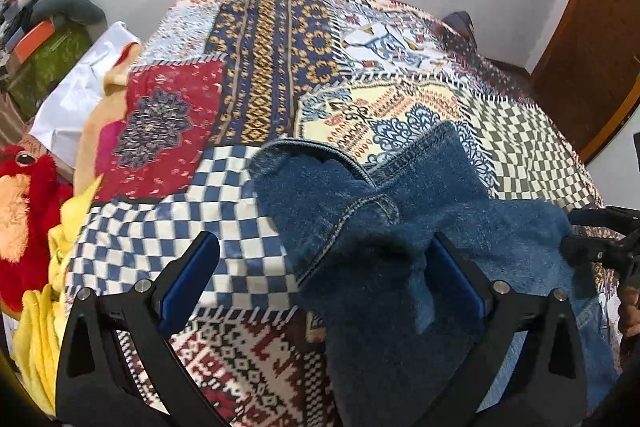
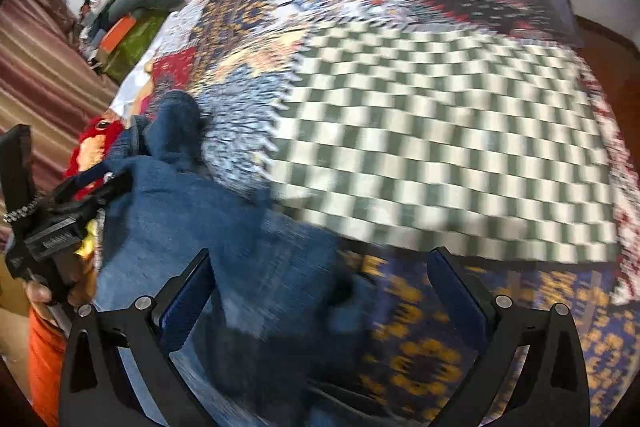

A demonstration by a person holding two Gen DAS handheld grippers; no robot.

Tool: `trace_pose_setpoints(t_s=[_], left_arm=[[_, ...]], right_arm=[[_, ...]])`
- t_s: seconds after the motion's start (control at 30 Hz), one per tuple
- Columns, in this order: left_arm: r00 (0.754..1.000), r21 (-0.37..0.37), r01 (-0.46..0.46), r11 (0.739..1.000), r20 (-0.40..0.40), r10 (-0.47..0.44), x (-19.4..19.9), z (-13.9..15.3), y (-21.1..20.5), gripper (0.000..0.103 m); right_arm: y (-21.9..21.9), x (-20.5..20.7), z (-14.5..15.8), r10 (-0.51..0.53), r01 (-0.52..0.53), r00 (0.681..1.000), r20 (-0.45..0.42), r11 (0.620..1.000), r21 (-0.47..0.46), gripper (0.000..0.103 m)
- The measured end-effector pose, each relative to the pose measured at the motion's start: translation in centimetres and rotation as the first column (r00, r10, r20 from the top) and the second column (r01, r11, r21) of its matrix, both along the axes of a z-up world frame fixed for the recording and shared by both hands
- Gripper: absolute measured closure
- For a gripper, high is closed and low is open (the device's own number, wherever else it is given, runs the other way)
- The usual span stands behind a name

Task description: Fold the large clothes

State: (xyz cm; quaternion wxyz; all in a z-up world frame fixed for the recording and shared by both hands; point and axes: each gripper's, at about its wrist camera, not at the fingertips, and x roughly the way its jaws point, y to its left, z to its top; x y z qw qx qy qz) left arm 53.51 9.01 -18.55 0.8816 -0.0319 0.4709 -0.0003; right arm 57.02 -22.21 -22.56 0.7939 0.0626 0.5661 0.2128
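With both the left gripper (image 1: 326, 279) and right gripper (image 2: 320, 291) released, regrasp the jeans (image 1: 400, 247), lower centre, at matching hems.

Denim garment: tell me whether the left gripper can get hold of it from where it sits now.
Probably yes. The left gripper is open, and the denim garment already lies bunched between its fingers on the patchwork bedspread. Nothing blocks it; the right gripper is off at the garment's far edge.
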Motion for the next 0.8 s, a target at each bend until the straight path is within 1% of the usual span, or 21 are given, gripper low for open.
trace_pose_setpoints(t_s=[0.07, 0.13, 0.17, 0.2, 0.23, 0.27, 0.33, 0.4, 0.47, 0.5, 0.6, 0.7, 0.77, 0.8], left_arm=[[1.000, 0.017, -0.026, 1.000, 0.011, 0.026, -0.8, 1.0, 0.6, 0.000], [0.995, 0.100, -0.094, 0.991, 0.036, 0.091, -1.2, 1.8, 1.5, 0.000], [0.991, 0.147, -0.131, 0.980, 0.056, 0.124, -1.4, 2.2, 2.1, 0.000], [0.988, 0.174, -0.150, 0.973, 0.060, 0.142, -1.6, 2.6, 2.8, 0.000], [0.987, 0.180, -0.158, 0.971, 0.056, 0.150, -1.8, 2.8, 3.3, 0.000], [0.987, 0.179, -0.162, 0.970, 0.051, 0.155, -2.1, 3.0, 3.9, 0.000], [0.986, 0.164, -0.163, 0.973, 0.050, 0.157, -3.2, 3.5, 4.7, 0.000], [0.987, 0.125, -0.158, 0.980, 0.052, 0.152, -4.9, 4.0, 5.2, 0.000], [0.989, 0.091, -0.143, 0.985, 0.054, 0.139, -6.6, 4.5, 4.7, 0.000], [0.992, 0.069, -0.118, 0.991, 0.058, 0.114, -7.7, 4.9, 4.0, 0.000], [0.996, 0.048, -0.052, 0.998, 0.069, 0.048, -10.0, 5.3, 1.8, 0.000], [0.998, 0.012, 0.023, 1.000, 0.056, -0.024, -11.8, 4.9, -0.3, 0.000], [0.998, -0.026, 0.062, 0.998, 0.022, -0.061, -12.5, 3.9, -1.4, 0.000], [0.997, -0.066, 0.080, 0.995, -0.010, -0.081, -12.6, 3.0, -1.9, 0.000]], right_arm=[[-1.5, -0.6, 0.5, -0.007, 0.007, 1.000, -0.002, 1.000, -0.012, 0.000], [-3.1, -1.4, 1.5, -0.036, 0.036, 0.999, 0.014, 0.999, -0.021, 0.000], [-3.6, -1.7, 1.9, -0.049, 0.050, 0.998, 0.029, 0.997, -0.051, 0.000], [-4.0, -2.2, 2.4, -0.057, 0.061, 0.997, 0.053, 0.994, -0.092, 0.000], [-4.4, -2.6, 2.8, -0.053, 0.062, 0.996, 0.072, 0.991, -0.117, 0.000], [-4.7, -3.3, 3.4, -0.046, 0.057, 0.995, 0.086, 0.991, -0.123, 0.000], [-5.4, -4.6, 4.4, -0.039, 0.049, 0.994, 0.099, 0.993, -0.103, 0.000], [-5.8, -5.8, 5.4, -0.026, 0.037, 0.993, 0.119, 0.995, -0.096, 0.000], [-5.5, -6.9, 6.3, -0.012, 0.025, 0.991, 0.135, 0.995, -0.093, 0.000], [-5.3, -7.6, 6.8, -0.003, 0.016, 0.989, 0.145, 0.996, -0.086, 0.000], [-4.5, -9.1, 7.9, 0.023, -0.012, 0.986, 0.167, 0.998, -0.068, 0.000], [-3.7, -10.4, 8.1, 0.053, -0.044, 0.984, 0.168, 0.997, -0.055, 0.000], [-3.4, -10.9, 7.5, 0.075, -0.071, 0.987, 0.144, 0.997, -0.035, 0.000], [-3.2, -11.0, 6.9, 0.090, -0.090, 0.989, 0.118, 0.996, -0.011, 0.000]])
